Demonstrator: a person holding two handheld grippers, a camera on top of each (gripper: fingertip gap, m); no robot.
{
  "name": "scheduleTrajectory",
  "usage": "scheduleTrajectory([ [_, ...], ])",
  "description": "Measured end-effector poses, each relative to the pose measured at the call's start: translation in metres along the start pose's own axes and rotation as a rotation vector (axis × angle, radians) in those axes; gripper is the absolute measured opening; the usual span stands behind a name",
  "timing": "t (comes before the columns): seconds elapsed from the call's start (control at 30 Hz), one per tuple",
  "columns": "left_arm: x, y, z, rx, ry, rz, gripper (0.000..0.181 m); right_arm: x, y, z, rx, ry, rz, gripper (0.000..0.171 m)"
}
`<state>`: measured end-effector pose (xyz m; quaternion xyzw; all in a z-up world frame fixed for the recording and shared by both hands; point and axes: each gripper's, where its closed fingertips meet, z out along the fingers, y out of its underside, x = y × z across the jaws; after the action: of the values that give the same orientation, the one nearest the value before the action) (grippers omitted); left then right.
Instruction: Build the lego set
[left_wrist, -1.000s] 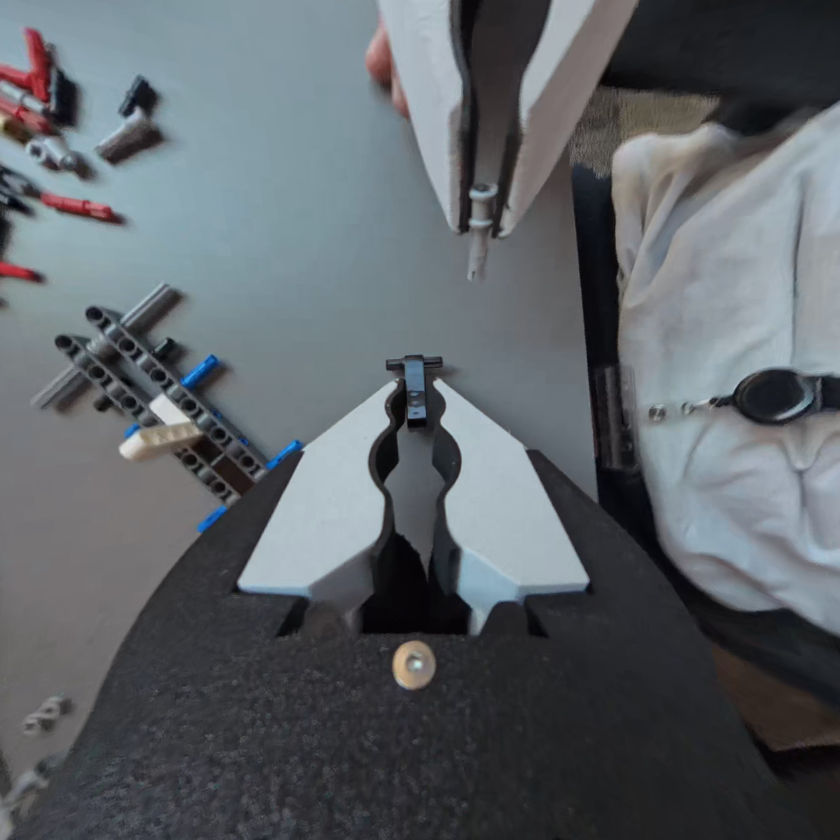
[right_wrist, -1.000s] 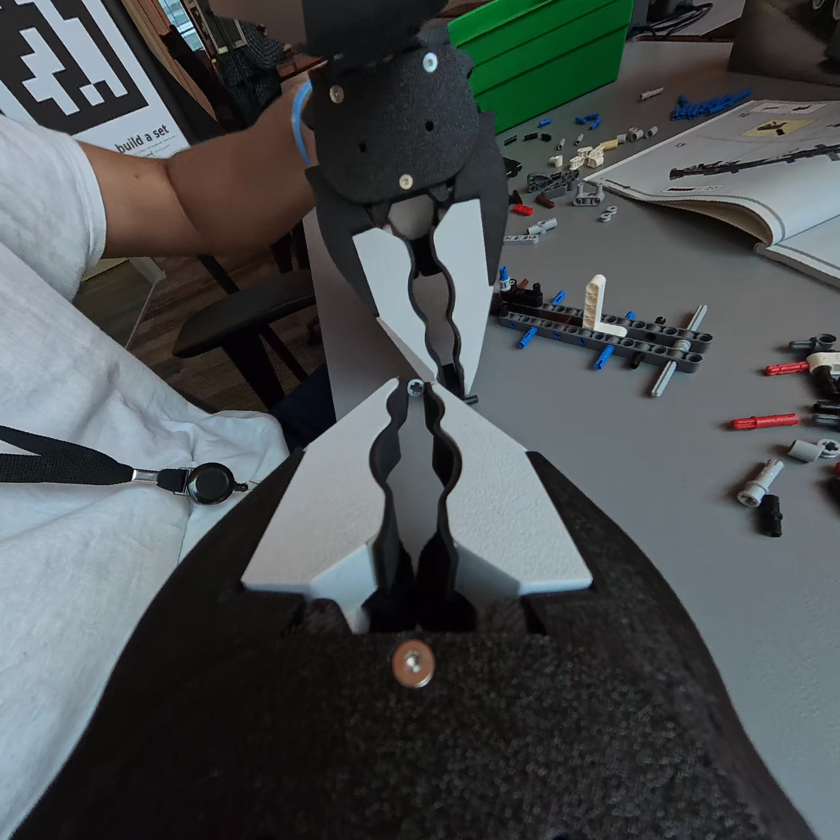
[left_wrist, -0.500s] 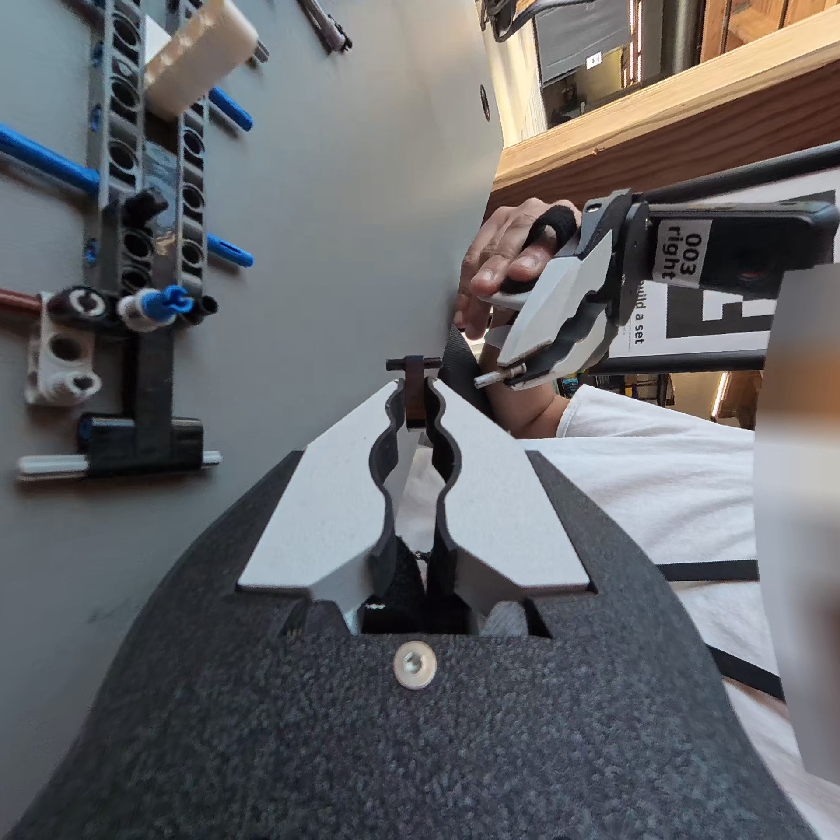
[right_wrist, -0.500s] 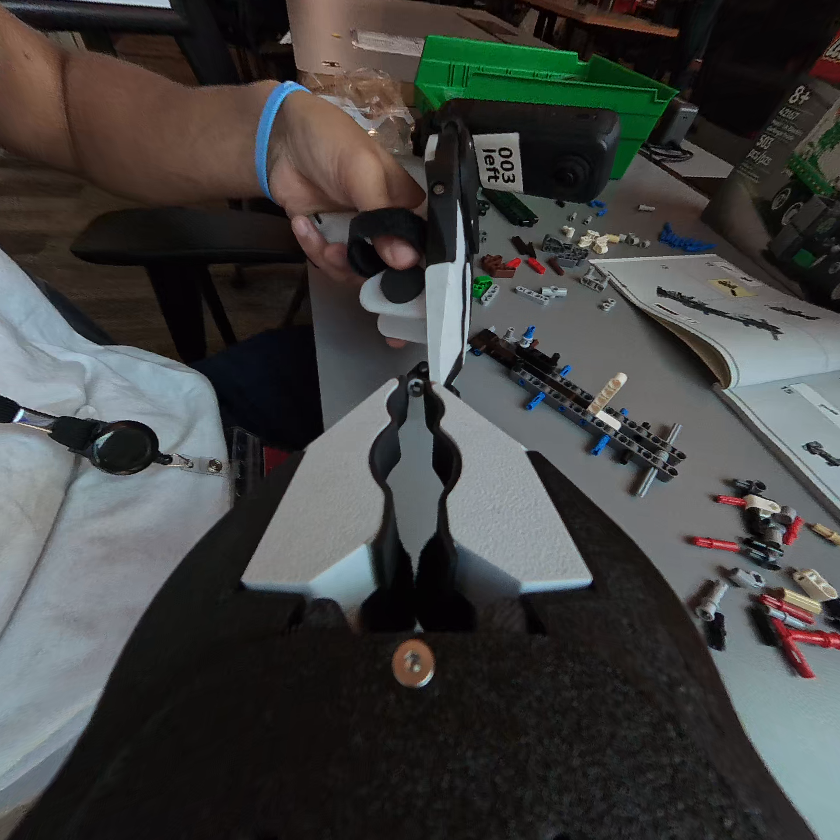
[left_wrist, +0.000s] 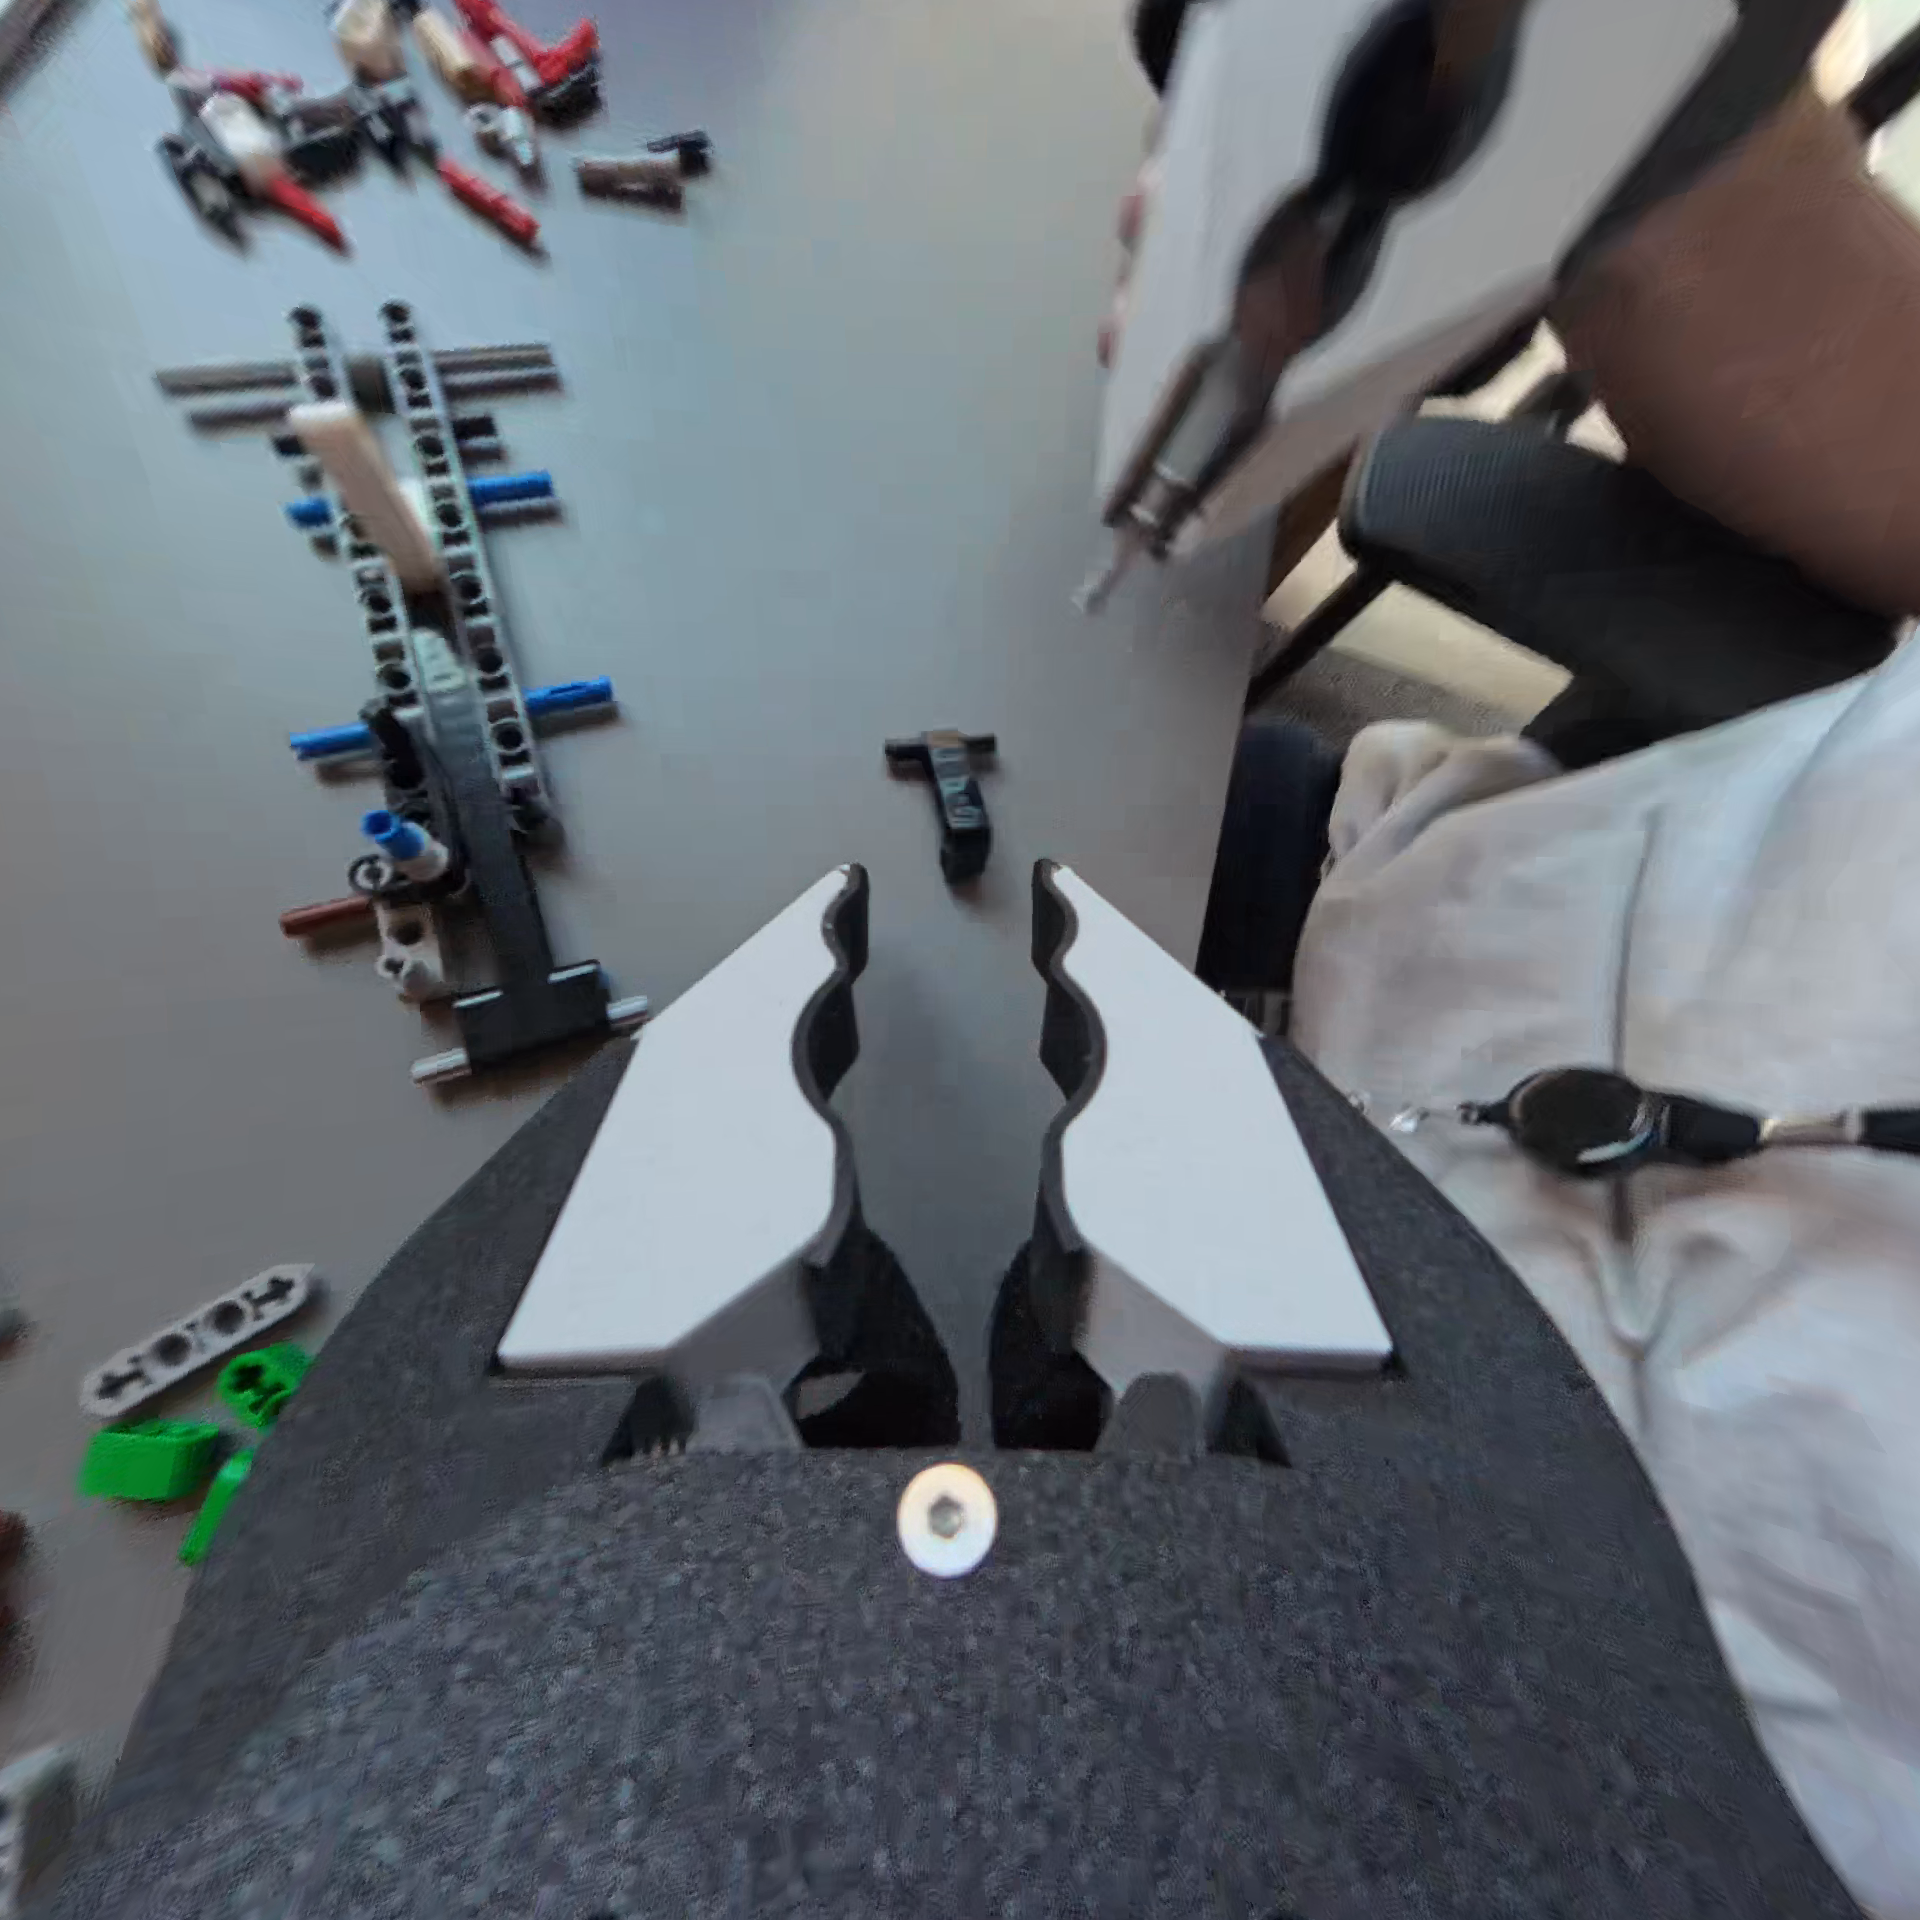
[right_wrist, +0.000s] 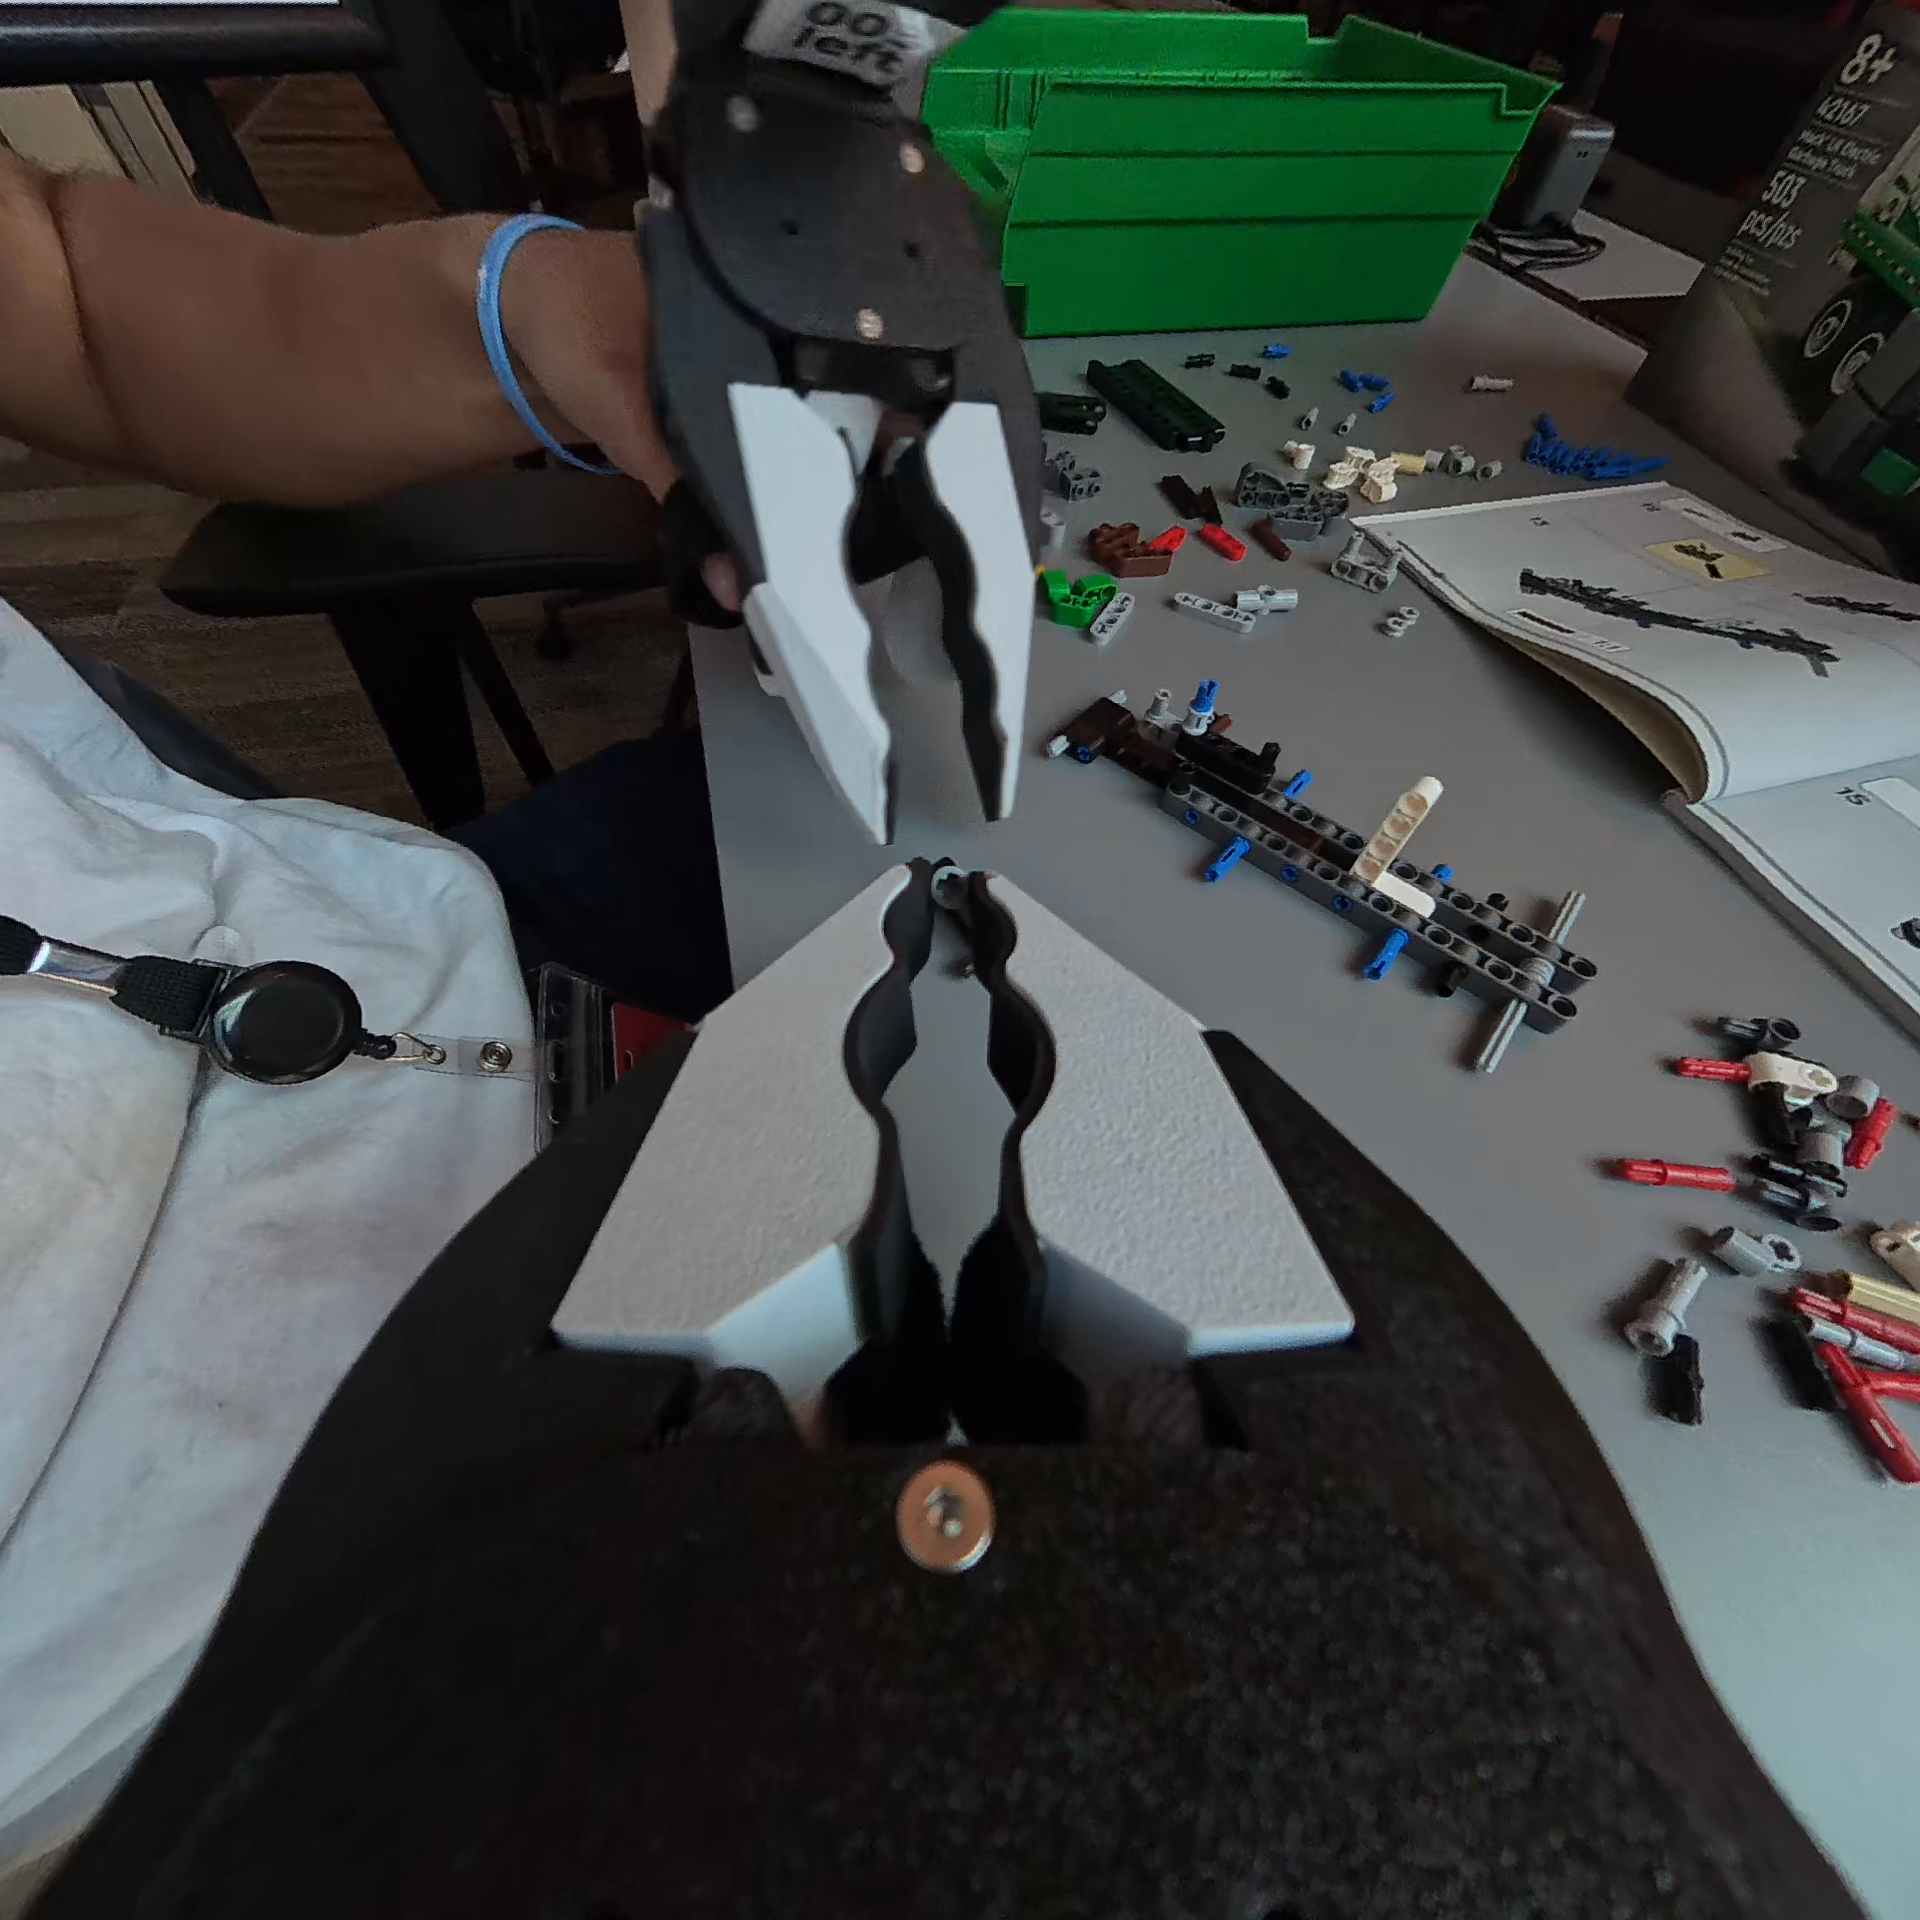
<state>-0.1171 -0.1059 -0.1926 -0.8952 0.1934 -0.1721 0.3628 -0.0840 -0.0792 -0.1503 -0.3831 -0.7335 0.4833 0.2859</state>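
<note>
My left gripper (left_wrist: 948, 883) is open and empty, low over the grey table. A small black T-shaped piece (left_wrist: 951, 800) lies on the table just beyond its fingertips. My right gripper (right_wrist: 948, 883) is shut on a light grey pin (right_wrist: 948, 888). In the left wrist view it hangs blurred at the upper right (left_wrist: 1143, 520) with the pin (left_wrist: 1117, 566) sticking out of its tip. The left gripper also shows in the right wrist view (right_wrist: 935, 810), open, just beyond my right fingertips. The long grey beam assembly (left_wrist: 436, 644) with blue pins lies to the left, and also shows in the right wrist view (right_wrist: 1351, 862).
Red and black loose parts (right_wrist: 1818, 1195) lie at the right, green parts (left_wrist: 156, 1455) and a grey beam (left_wrist: 197, 1340) near my left gripper. An open instruction booklet (right_wrist: 1662, 623), a green bin (right_wrist: 1226, 177) and the set's box (right_wrist: 1818, 260) stand farther back. The table edge and a person's white shirt (left_wrist: 1558, 1143) are close by. The left gripper's tips are roughly 7 cm from the right gripper's.
My left gripper has opened and let go of the black T-shaped piece, which now lies on the table. The left gripper has also turned back over the table. The right gripper still holds the pin.
</note>
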Motion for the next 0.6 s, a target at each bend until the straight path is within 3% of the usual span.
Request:
scheduleTrajectory([
  [0.1,0.007,0.009,0.003,-0.021,-0.084,0.244,0.028,0.000,0.000,-0.002,0.004,0.000,0.012,0.003],
  [0.27,0.003,0.005,0.014,-0.017,-0.026,0.112,0.032,-0.001,0.001,-0.002,-0.011,0.003,0.007,0.003],
  [0.37,-0.008,0.004,0.015,-0.027,-0.108,0.153,0.006,-0.002,0.000,-0.003,-0.012,0.009,0.001,0.003],
  [0.47,-0.005,0.004,0.016,-0.032,-0.129,0.201,0.006,-0.002,0.001,-0.002,-0.011,0.006,0.008,0.003],
  [0.6,0.004,0.002,0.018,0.010,-0.052,0.074,0.006,-0.002,0.002,0.003,-0.021,0.010,0.003,0.003],
])
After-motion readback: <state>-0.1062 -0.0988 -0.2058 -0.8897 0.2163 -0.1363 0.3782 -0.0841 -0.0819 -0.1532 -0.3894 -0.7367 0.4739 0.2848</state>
